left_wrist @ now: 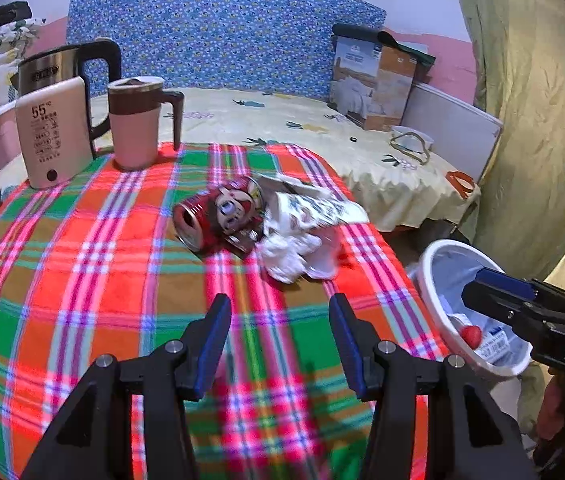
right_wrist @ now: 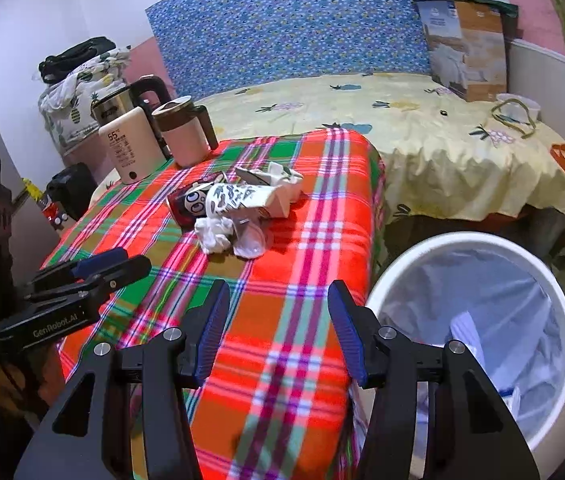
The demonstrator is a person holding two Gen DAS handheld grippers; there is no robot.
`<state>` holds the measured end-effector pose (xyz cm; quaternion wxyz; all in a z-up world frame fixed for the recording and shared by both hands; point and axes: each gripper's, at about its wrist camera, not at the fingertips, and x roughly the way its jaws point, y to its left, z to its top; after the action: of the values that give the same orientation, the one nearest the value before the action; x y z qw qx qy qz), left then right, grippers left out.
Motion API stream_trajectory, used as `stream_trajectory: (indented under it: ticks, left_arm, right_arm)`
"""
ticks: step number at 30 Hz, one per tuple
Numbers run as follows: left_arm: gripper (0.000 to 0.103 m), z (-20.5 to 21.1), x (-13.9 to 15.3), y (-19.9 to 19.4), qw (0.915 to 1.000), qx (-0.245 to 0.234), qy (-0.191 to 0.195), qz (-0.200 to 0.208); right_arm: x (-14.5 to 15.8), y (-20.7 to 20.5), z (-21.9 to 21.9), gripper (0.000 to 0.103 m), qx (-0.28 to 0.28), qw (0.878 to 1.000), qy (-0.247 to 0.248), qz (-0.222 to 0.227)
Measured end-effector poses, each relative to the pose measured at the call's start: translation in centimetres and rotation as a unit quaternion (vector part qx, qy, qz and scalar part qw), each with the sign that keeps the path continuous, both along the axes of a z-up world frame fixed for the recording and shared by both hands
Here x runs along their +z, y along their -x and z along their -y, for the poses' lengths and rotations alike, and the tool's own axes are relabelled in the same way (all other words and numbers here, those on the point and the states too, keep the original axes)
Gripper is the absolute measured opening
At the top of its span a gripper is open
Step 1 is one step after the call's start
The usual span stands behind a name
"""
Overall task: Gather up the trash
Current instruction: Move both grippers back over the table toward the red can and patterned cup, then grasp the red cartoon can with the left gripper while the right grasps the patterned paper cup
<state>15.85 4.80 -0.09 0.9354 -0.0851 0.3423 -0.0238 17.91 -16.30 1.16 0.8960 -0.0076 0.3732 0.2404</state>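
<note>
Room: bedroom corner, with a bed [left_wrist: 322,128] under a yellow fruit-print sheet at the upper centre of the frame and a blue patterned headboard [left_wrist: 218,28] behind it.
Tabletop: covered with a bright plaid cloth [left_wrist: 82,272], filling the lower left and centre of both views.
Trash pile: a crushed red can [left_wrist: 210,216], a crumpled printed wrapper [left_wrist: 314,210] and a wad of white tissue [left_wrist: 290,256] lie touching one another at mid-frame, ahead of both claws.
Bin: a white waste bin [right_wrist: 562,312] with a plastic liner stands off the tabletop's edge at lower right; in the left wrist view some rubbish already lies in it.
Not trash: a pink mug [left_wrist: 136,120], a cream warmer [left_wrist: 56,132] and a steel kettle [left_wrist: 50,68] stand at upper left.
Left claw [left_wrist: 280,336]: fingers apart, nothing between them, pointed towards the pile.
Right claw [right_wrist: 278,324]: fingers apart and empty, its jaws closing a little; it hangs over the tabletop's edge beside the bin.
Step in hand: likely between drops, with a claw heading for the next piece.
Next move: reach forward to the pile, straddle one item, most likely the tissue at the near side, clamp, then carry it right and down over the bin.
</note>
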Motion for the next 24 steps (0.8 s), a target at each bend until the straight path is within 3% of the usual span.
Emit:
stream_trajectory:
  ticks: [7, 24]
  left_arm:
    - [0.053, -2.2, 0.4, -2.9, 0.9997, 0.001, -0.023, 0.003]
    - [0.061, -4.9, -0.7, -9.4, 0.9972, -0.040, -0.063, 0.003]
  right_arm:
    - [0.0, -1.5, -1.3, 0.053, 0.009, 1.000, 0.012, 0.002]
    - [-1.0, -6.7, -3.3, 0.053, 0.005, 0.997, -0.049, -0.057]
